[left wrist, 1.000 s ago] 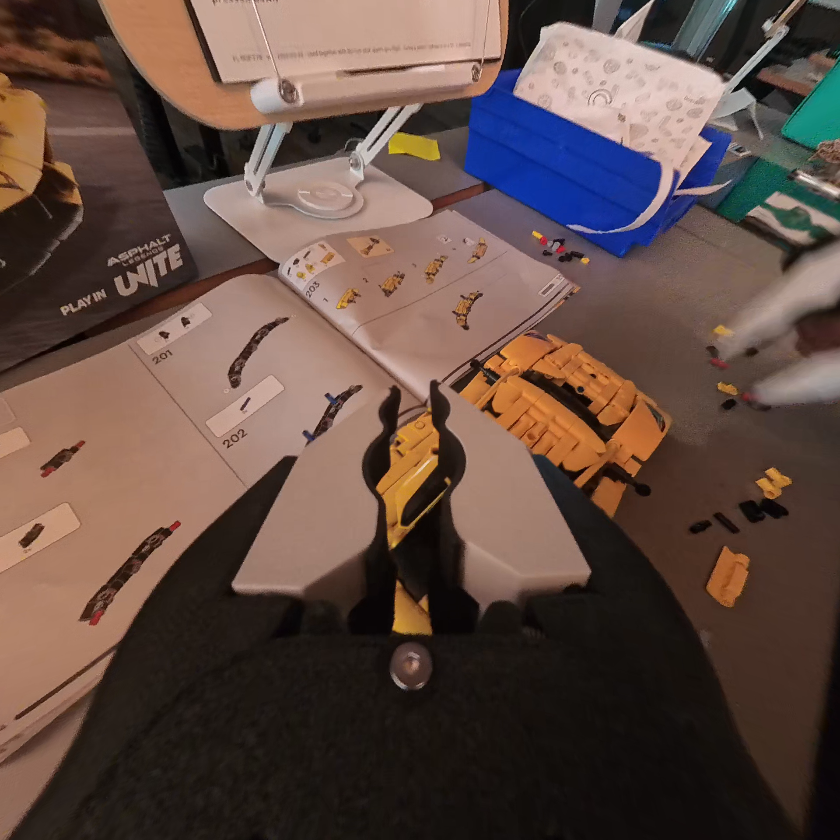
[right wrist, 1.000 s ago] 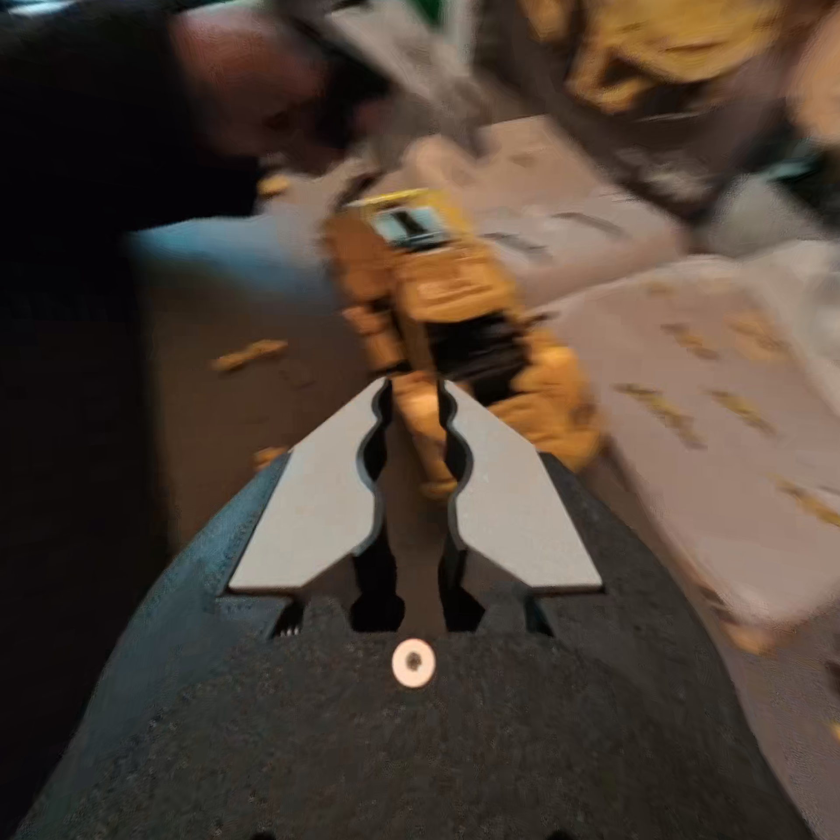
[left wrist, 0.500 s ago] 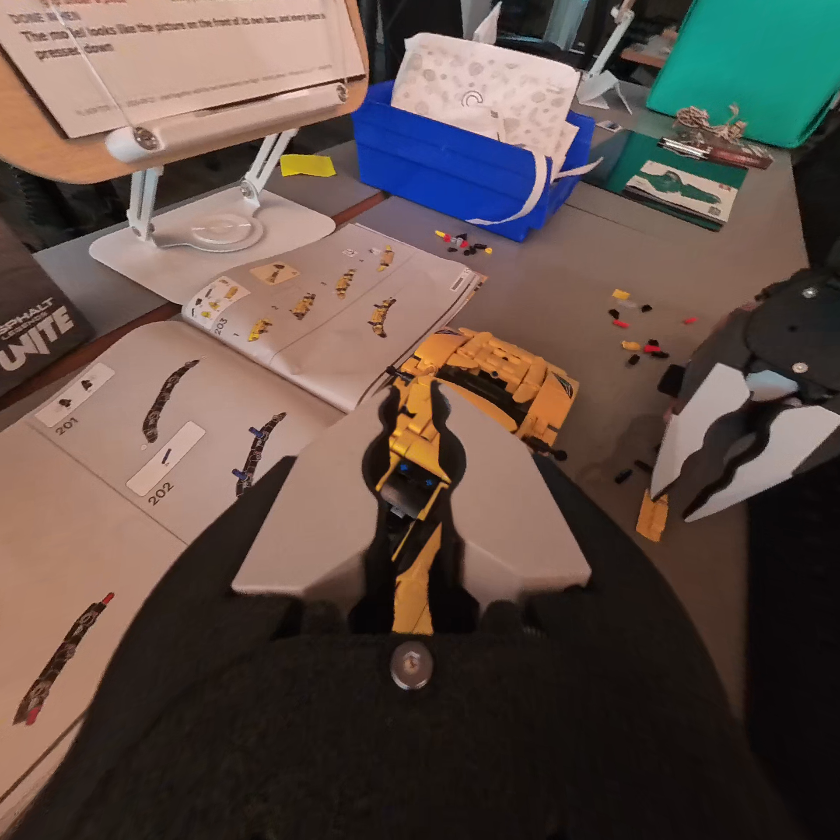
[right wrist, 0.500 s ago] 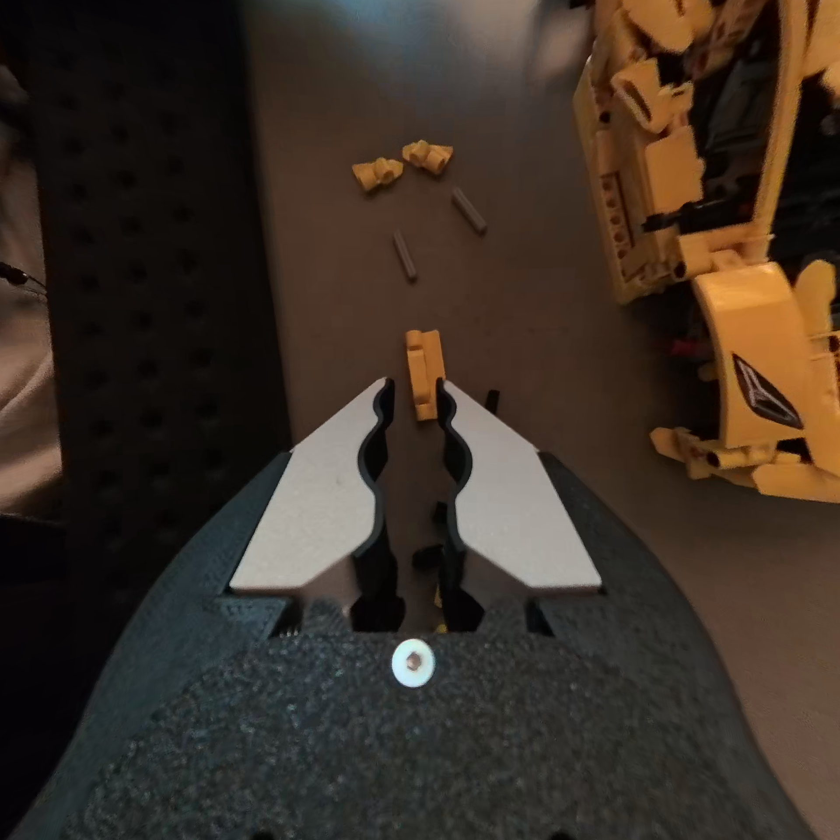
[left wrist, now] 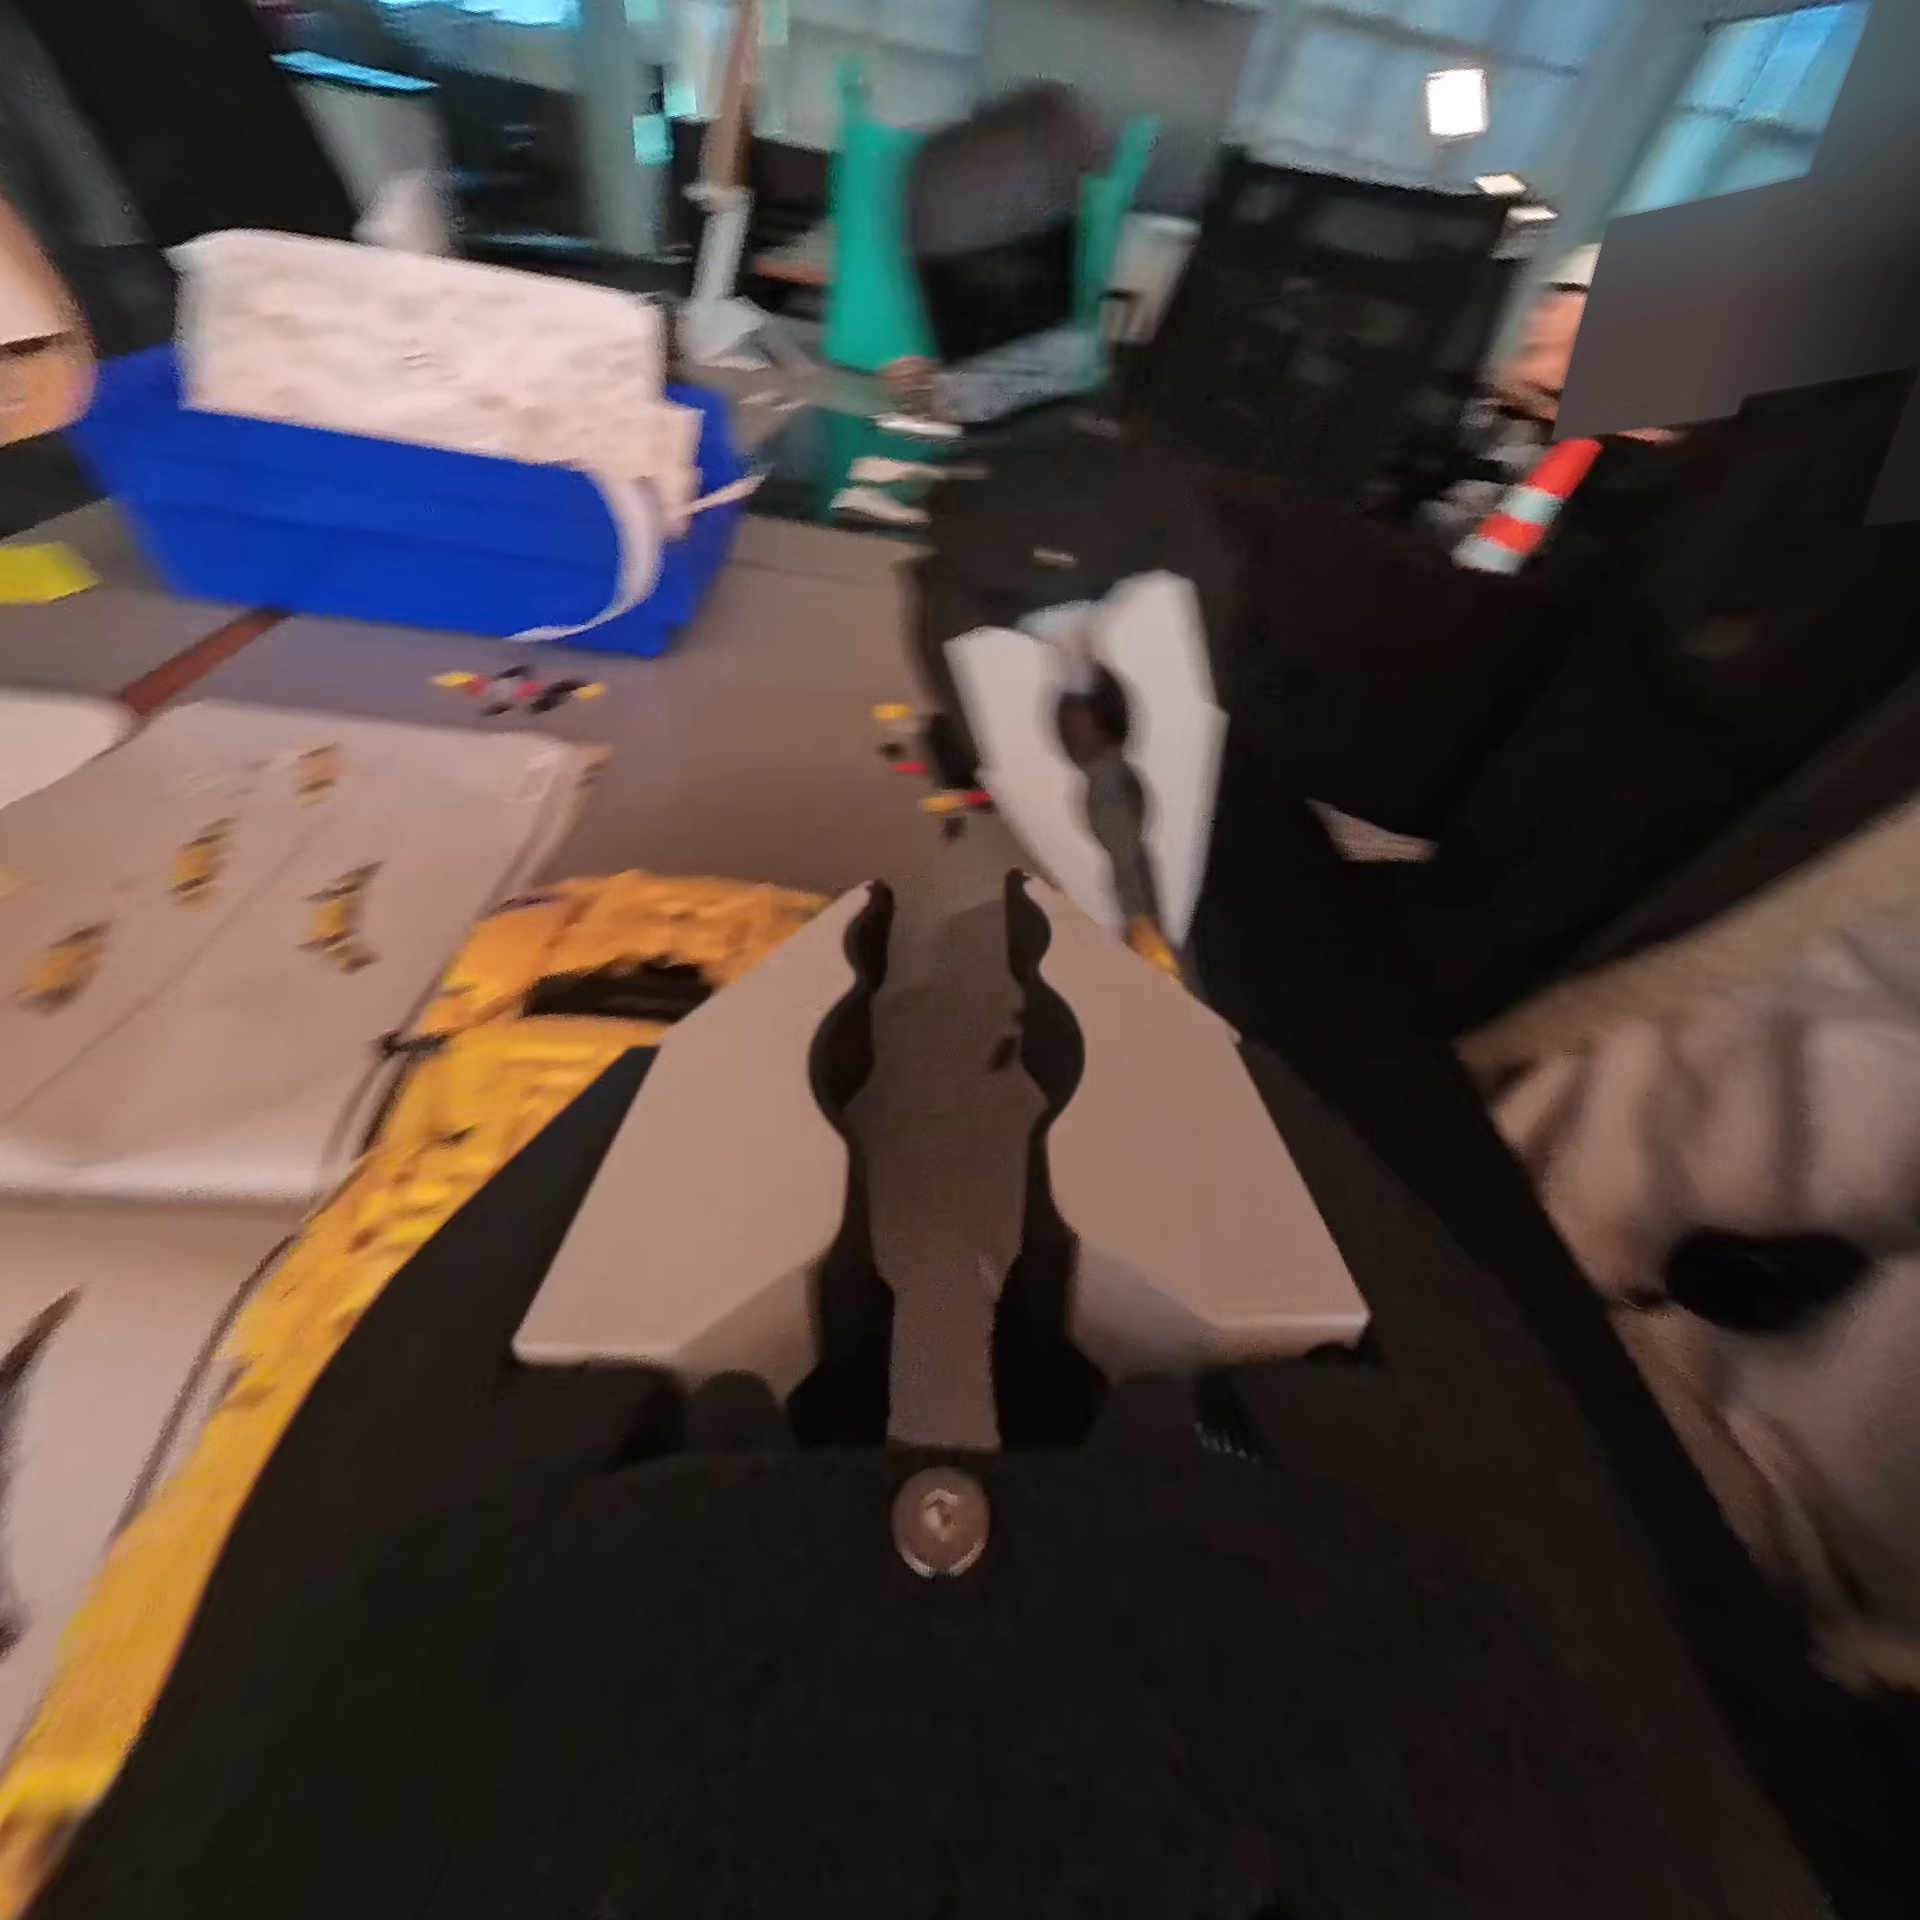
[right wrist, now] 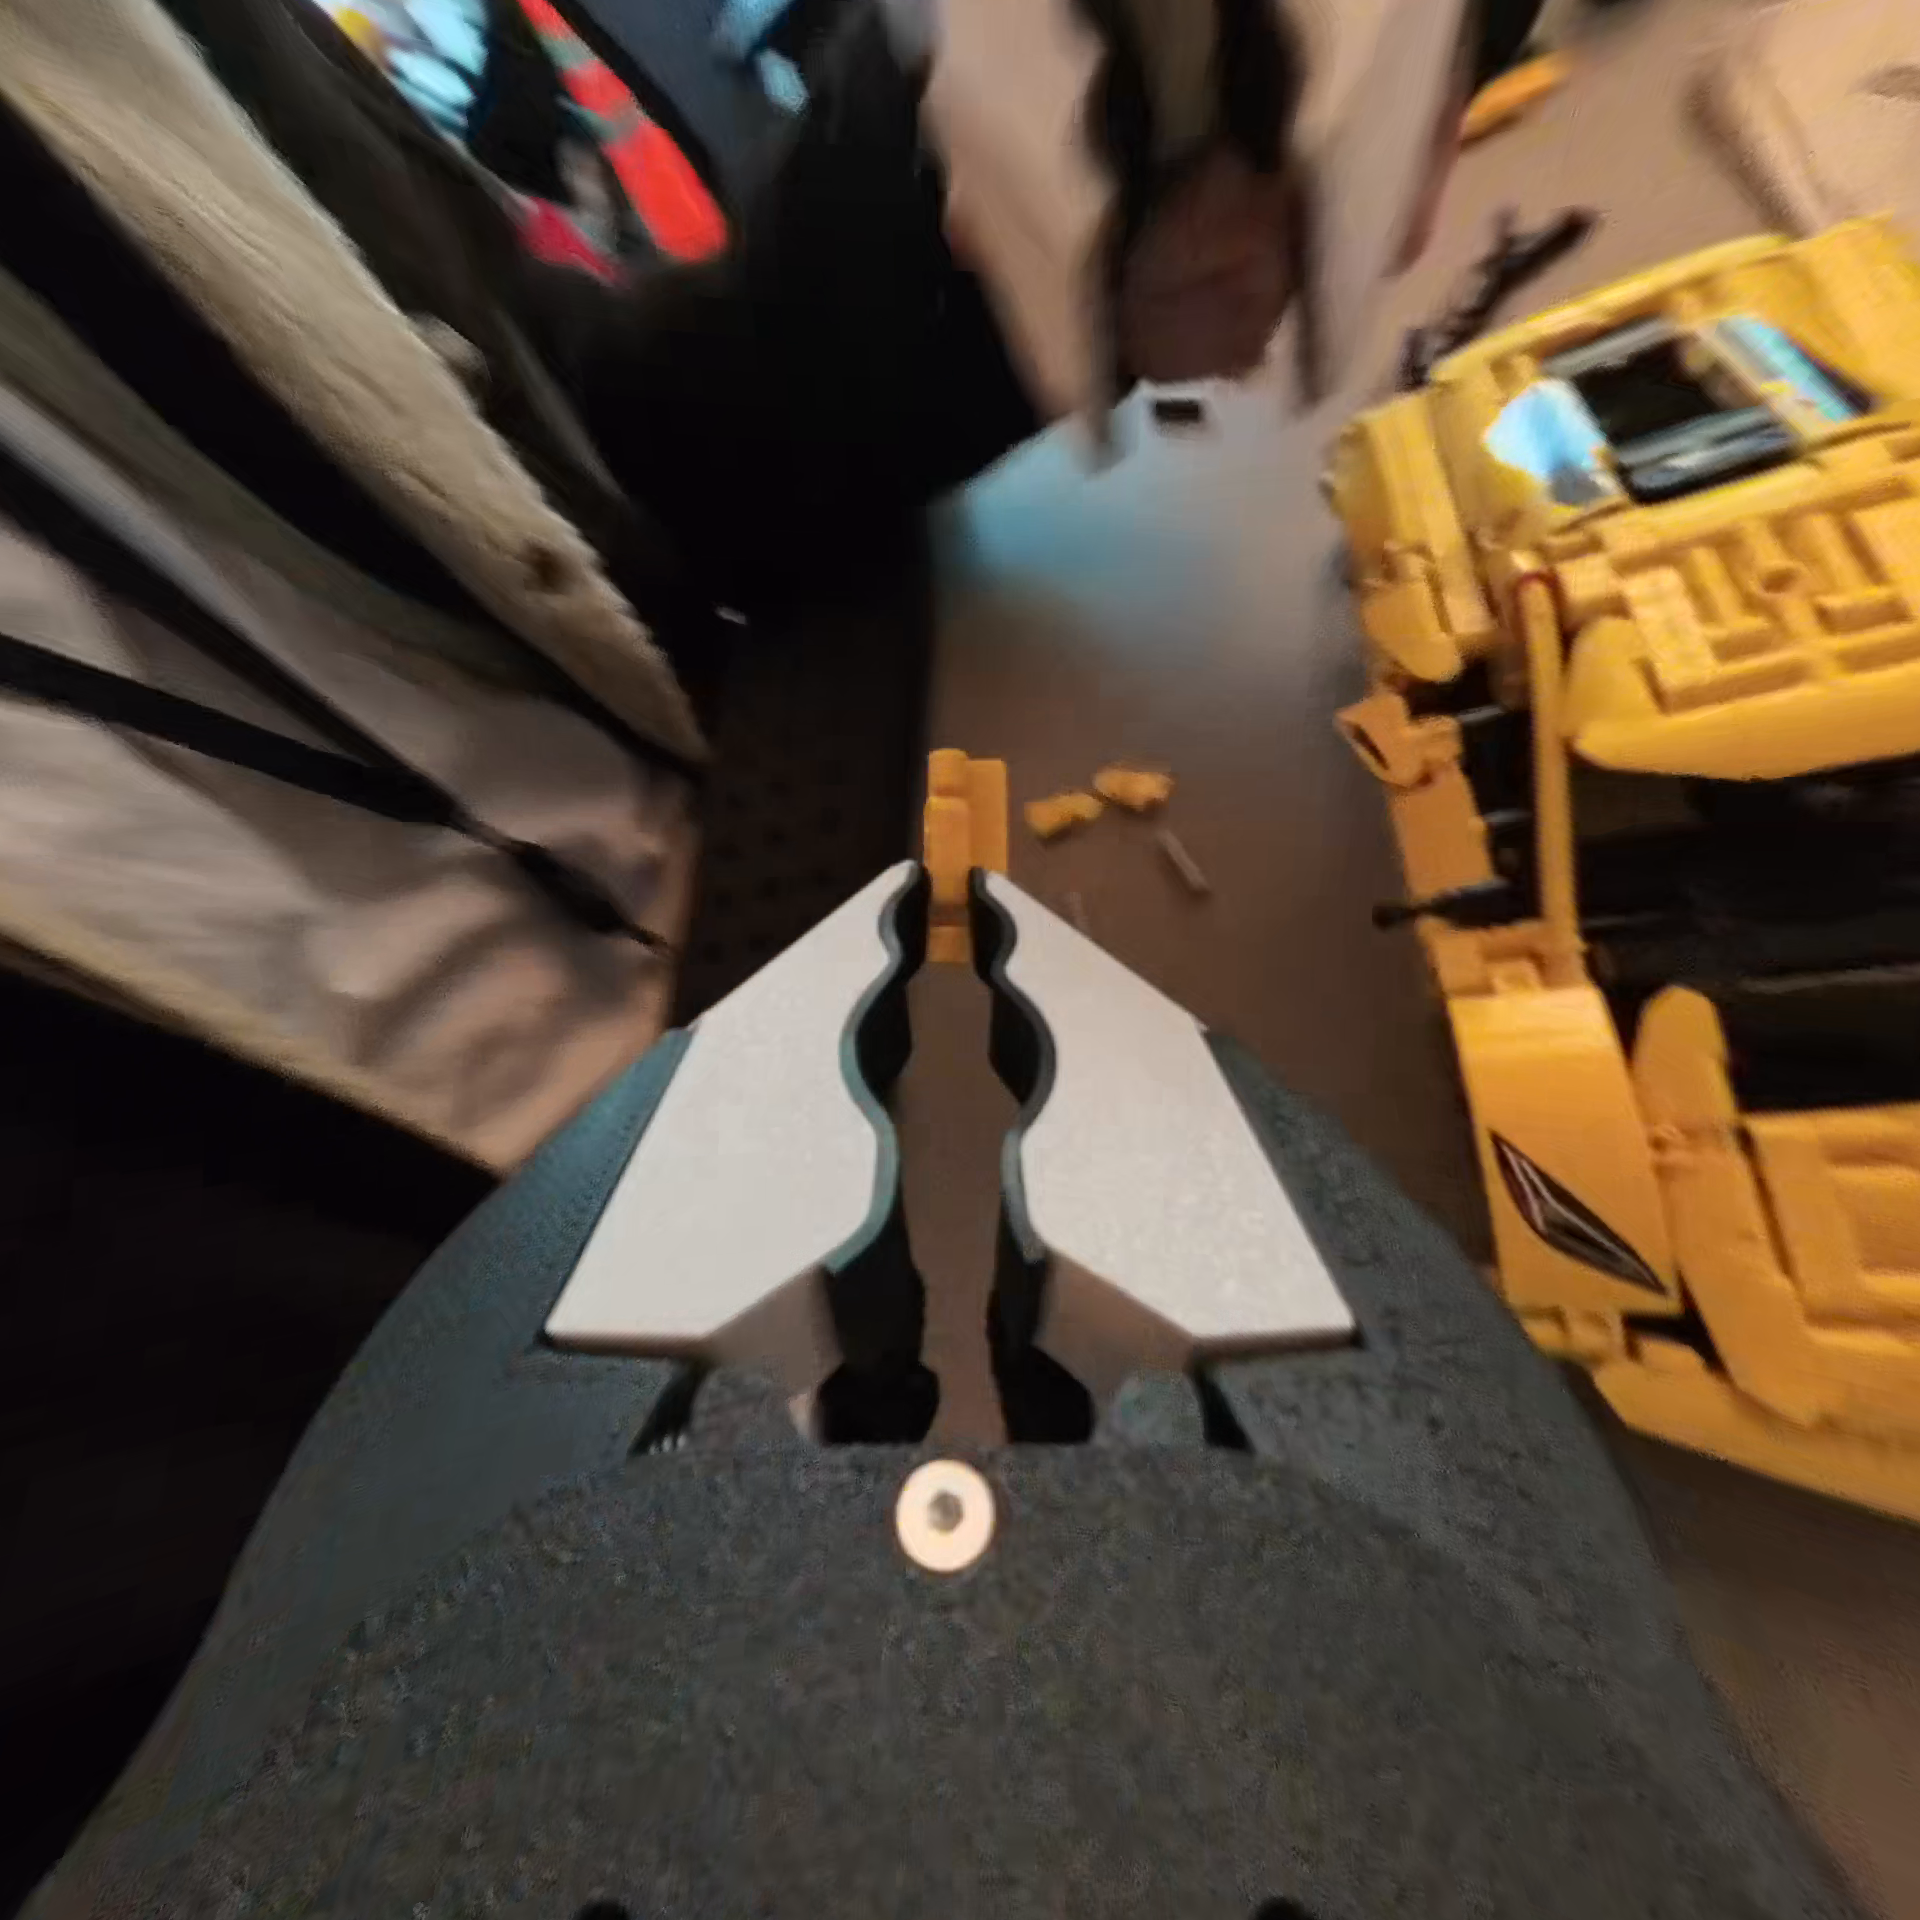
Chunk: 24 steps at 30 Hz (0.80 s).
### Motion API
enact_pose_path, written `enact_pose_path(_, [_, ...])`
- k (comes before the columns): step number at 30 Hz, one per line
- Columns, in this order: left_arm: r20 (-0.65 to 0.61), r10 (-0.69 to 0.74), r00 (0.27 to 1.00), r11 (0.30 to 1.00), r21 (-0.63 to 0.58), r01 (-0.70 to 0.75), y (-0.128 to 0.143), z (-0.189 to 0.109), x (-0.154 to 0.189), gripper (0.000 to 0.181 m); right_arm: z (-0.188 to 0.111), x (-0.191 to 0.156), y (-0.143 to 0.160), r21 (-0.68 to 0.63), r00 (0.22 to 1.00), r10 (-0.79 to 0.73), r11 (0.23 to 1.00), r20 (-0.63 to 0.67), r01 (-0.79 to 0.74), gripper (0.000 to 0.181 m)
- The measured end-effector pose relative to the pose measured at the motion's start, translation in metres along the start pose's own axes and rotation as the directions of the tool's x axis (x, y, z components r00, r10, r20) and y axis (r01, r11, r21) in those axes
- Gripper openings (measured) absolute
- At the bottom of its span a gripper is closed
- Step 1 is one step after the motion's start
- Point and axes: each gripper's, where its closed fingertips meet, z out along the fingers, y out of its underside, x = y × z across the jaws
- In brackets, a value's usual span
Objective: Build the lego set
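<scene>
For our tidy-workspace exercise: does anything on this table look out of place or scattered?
Yes. Small loose pieces lie strewn on the table beside the yellow car model, and more bits sit scattered near the blue bin.

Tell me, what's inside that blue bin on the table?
The blue bin holds white patterned paper or bags sticking out over its rim. Anything underneath is hidden by the paper and bin walls.

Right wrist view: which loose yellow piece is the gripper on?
Start at the big yellow car; left of it lies loose yellow bits. The blocky yellow piece sits left of those, the only one pinched between the right gripper fingers.
</scene>
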Motion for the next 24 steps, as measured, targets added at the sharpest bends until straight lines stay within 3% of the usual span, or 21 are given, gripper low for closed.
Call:
enact_pose_path(3, [-0.125,0.094,0.988,0.995,0.028,-0.092,-0.005,0.005,0.032,0.028,-0.010,0.002,-0.009,-0.050,0.967,0.138,0.990,0.213,-0.131,0.007])
enact_pose_path(7, [-0.107,0.214,0.971,0.976,0.064,-0.208,-0.004,0.012,0.043,0.033,-0.011,-0.002,-0.014,-0.052,0.889,0.176,0.984,0.422,-0.170,0.007])
enact_pose_path(11, [-0.042,0.276,0.960,0.959,-0.063,-0.278,0.013,0.027,0.033,0.034,-0.010,-0.001,-0.021,0.016,0.825,0.204,0.968,0.527,-0.249,0.007])
enact_pose_path(15, [-0.013,0.339,0.941,0.936,-0.096,-0.339,0.014,0.033,0.033,0.016,-0.011,-0.002,-0.022,0.027,0.793,0.230,0.955,0.564,-0.296,0.008])
enact_pose_path(22, [-0.019,0.334,0.942,0.934,-0.131,-0.333,0.024,0.037,0.031,0.015,-0.014,-0.004,-0.022,0.047,0.795,0.205,0.959,0.572,-0.281,0.007])
enact_pose_path(24, [-0.021,0.340,0.940,0.934,-0.109,-0.340,0.020,0.038,0.033,0.006,-0.017,-0.004,-0.025,0.066,0.794,0.195,0.957,0.576,-0.283,0.008])
